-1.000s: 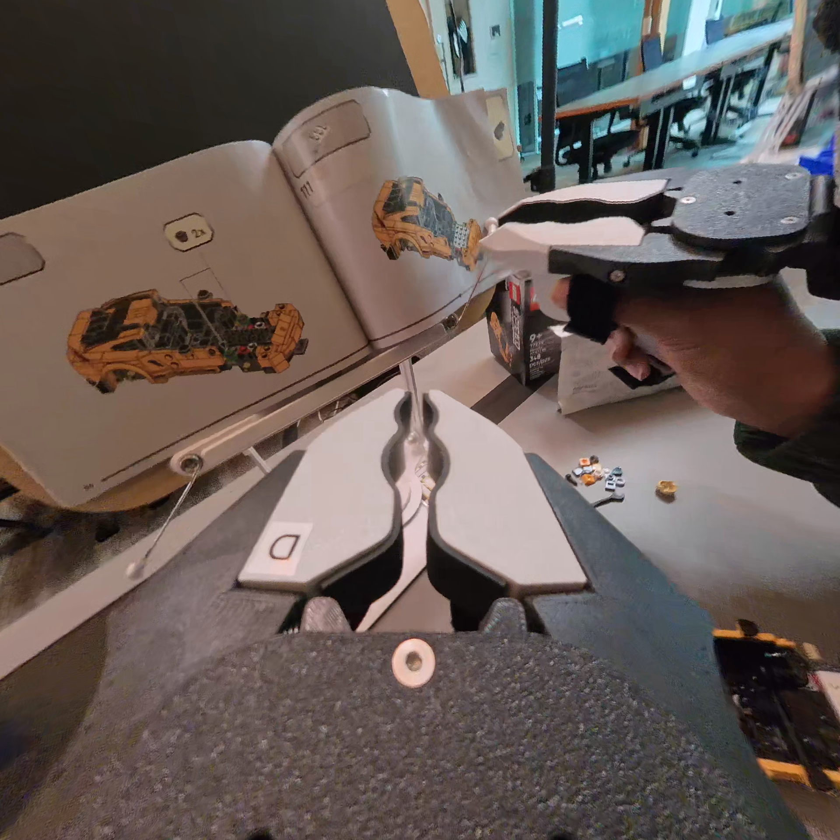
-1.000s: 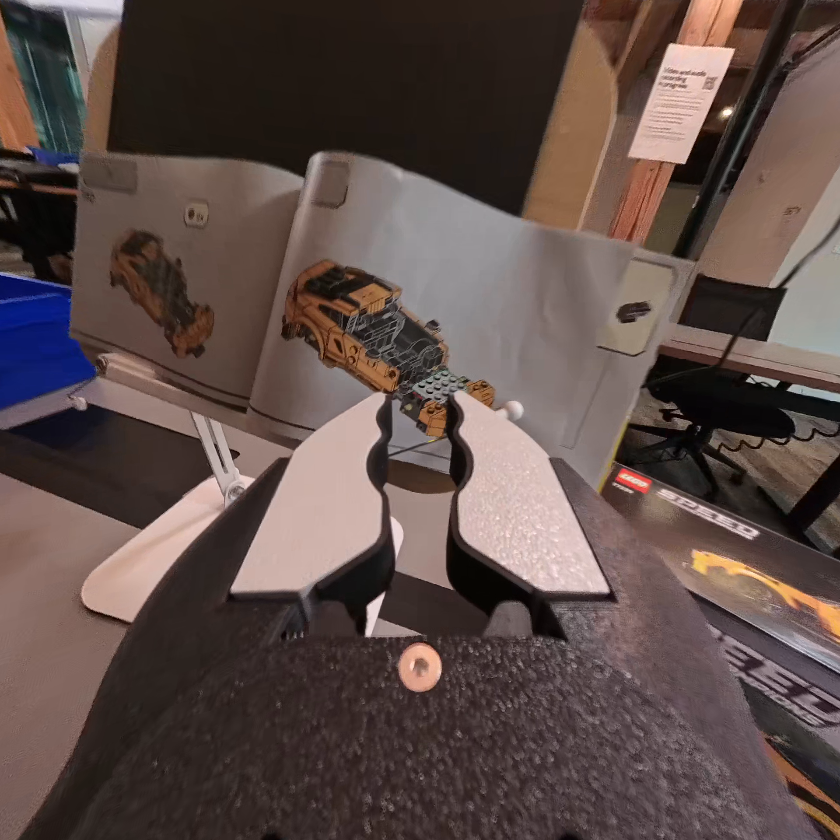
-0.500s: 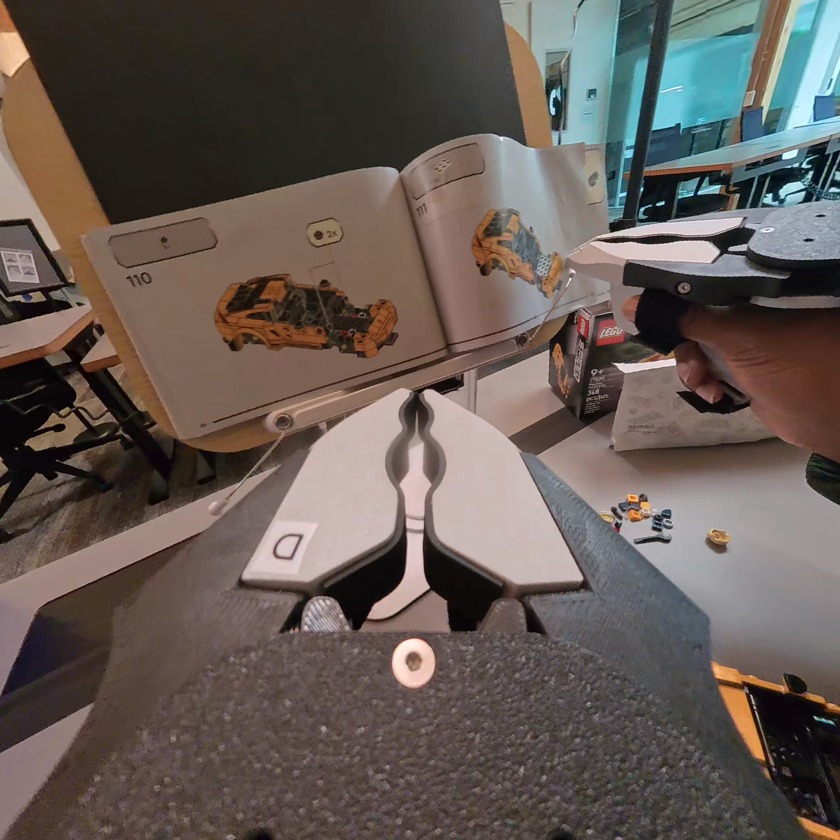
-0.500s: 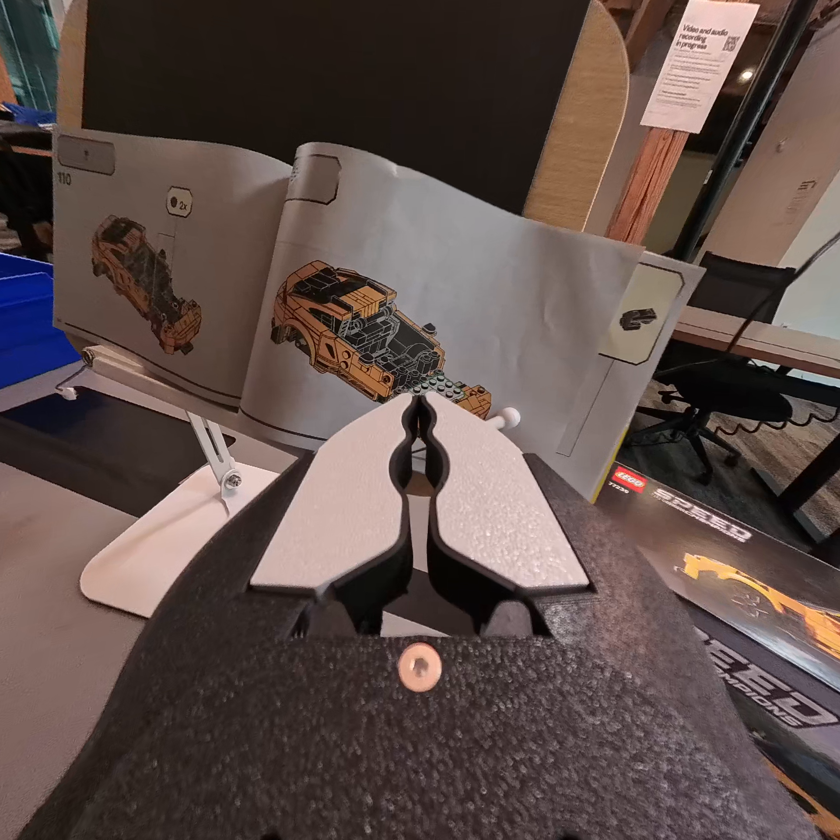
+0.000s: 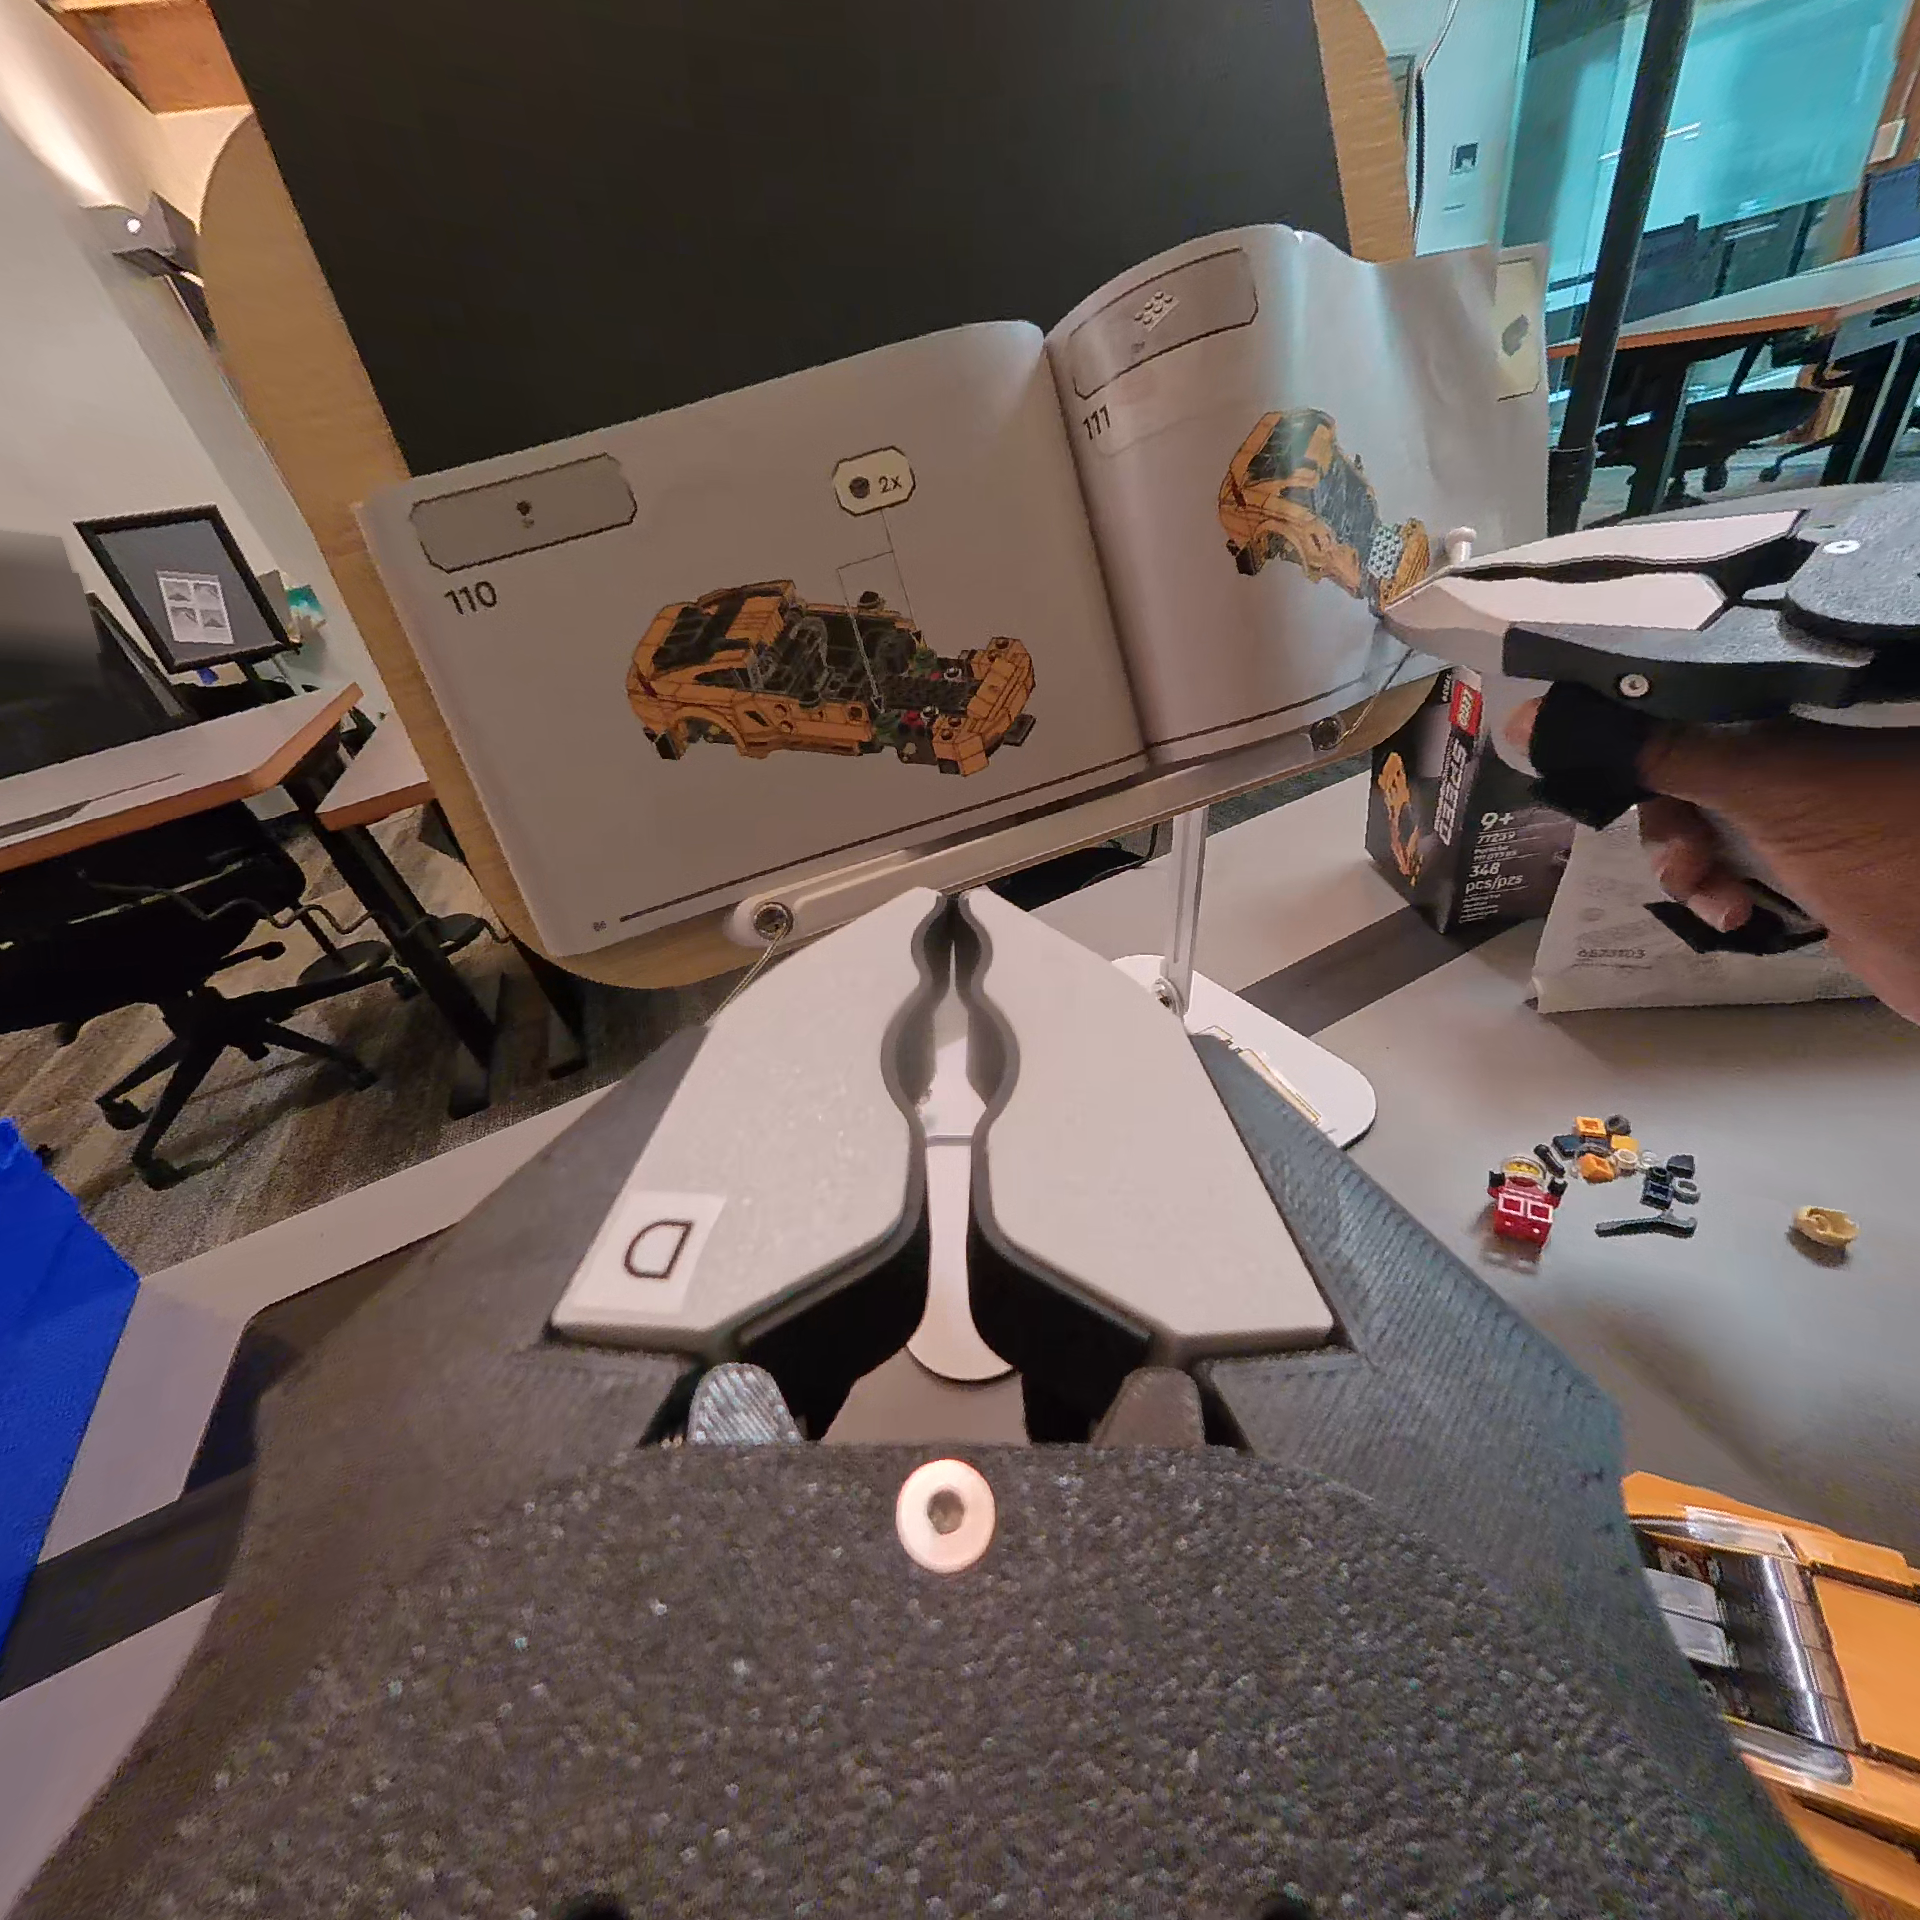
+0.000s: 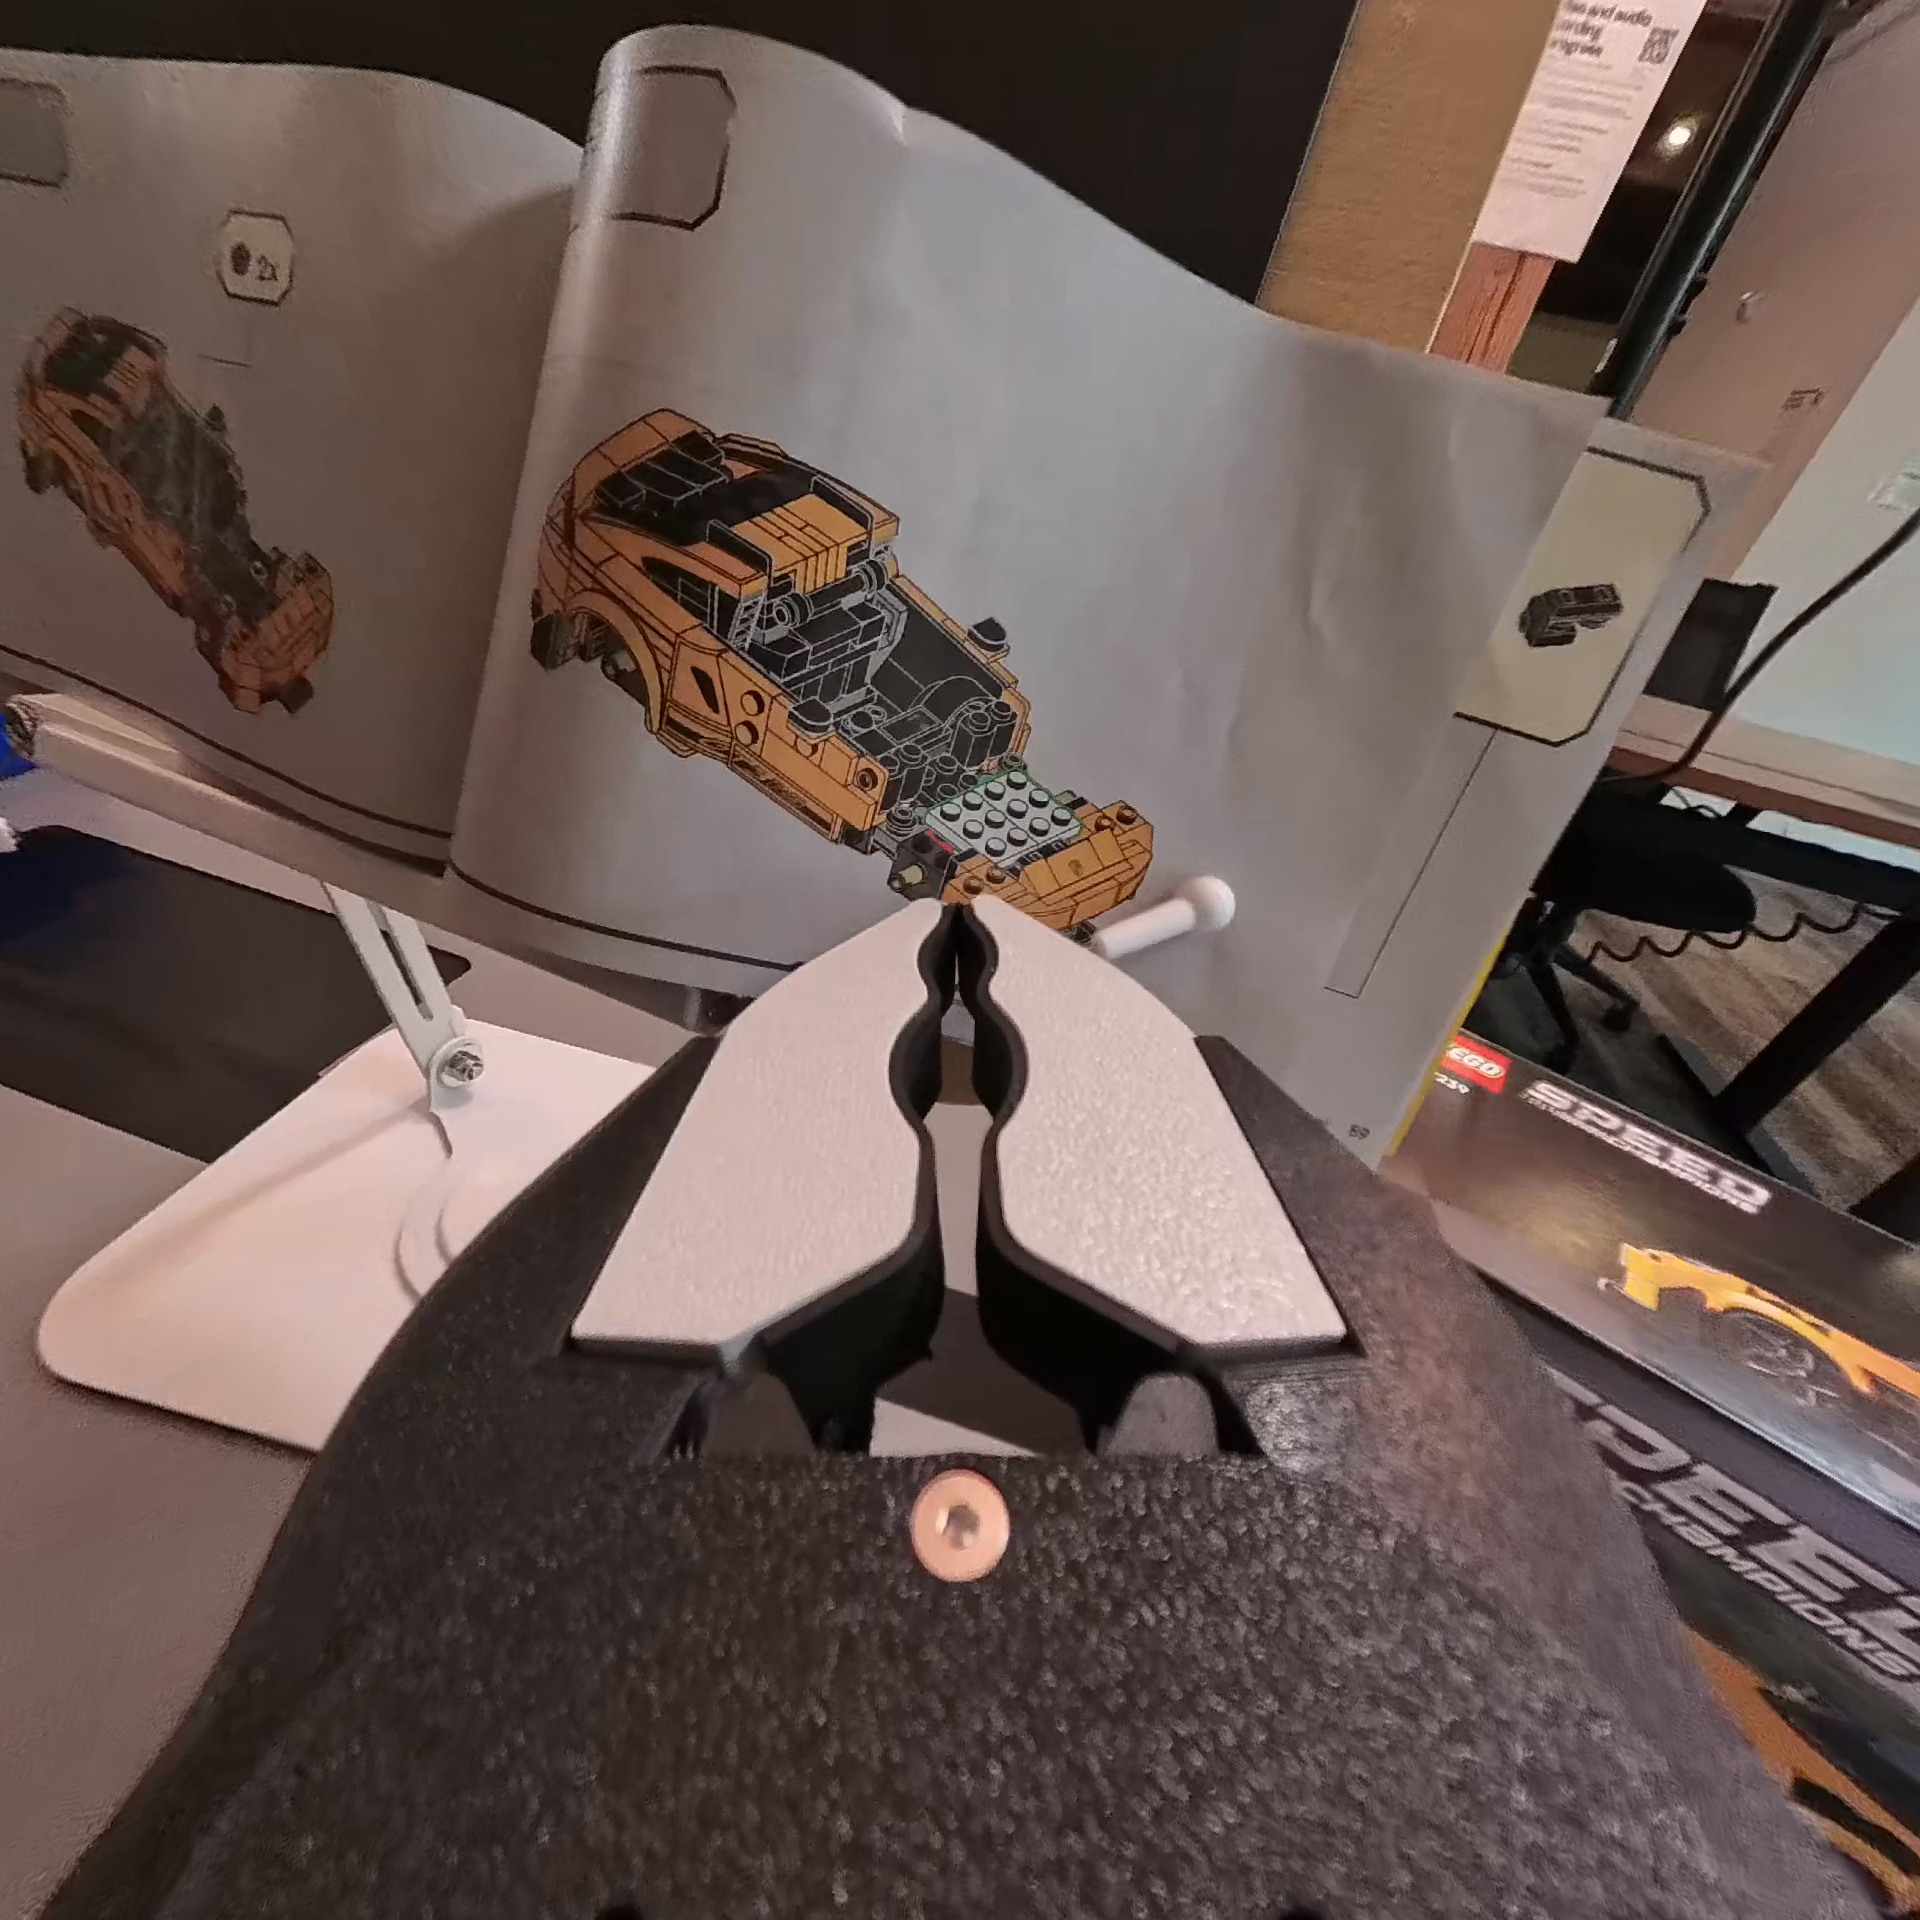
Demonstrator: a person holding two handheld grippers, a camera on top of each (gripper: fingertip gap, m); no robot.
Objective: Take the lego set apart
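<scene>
The orange and black lego car shows only in part at the lower right edge of the left wrist view. My left gripper is shut and empty, held above the table in front of the open instruction booklet. My right gripper is shut, its tips at the lower edge of the booklet's right page, next to the stand's white-knobbed page-holder wire. I cannot tell whether the tips pinch the wire or the page. It also shows in the left wrist view, held in a hand.
The booklet rests on a white stand. Loose small lego pieces, a red minifigure and a tan piece lie on the grey table. The lego box, a paper bag and a blue bin are nearby. The left gripper's tips are roughly 20 cm from the right gripper's. The right tips stand about 25 cm off the tan piece.
My right gripper closed from open and moved closer to the right page's lower edge. My left gripper stayed shut and pulled back from the booklet stand, so more of the table shows.
</scene>
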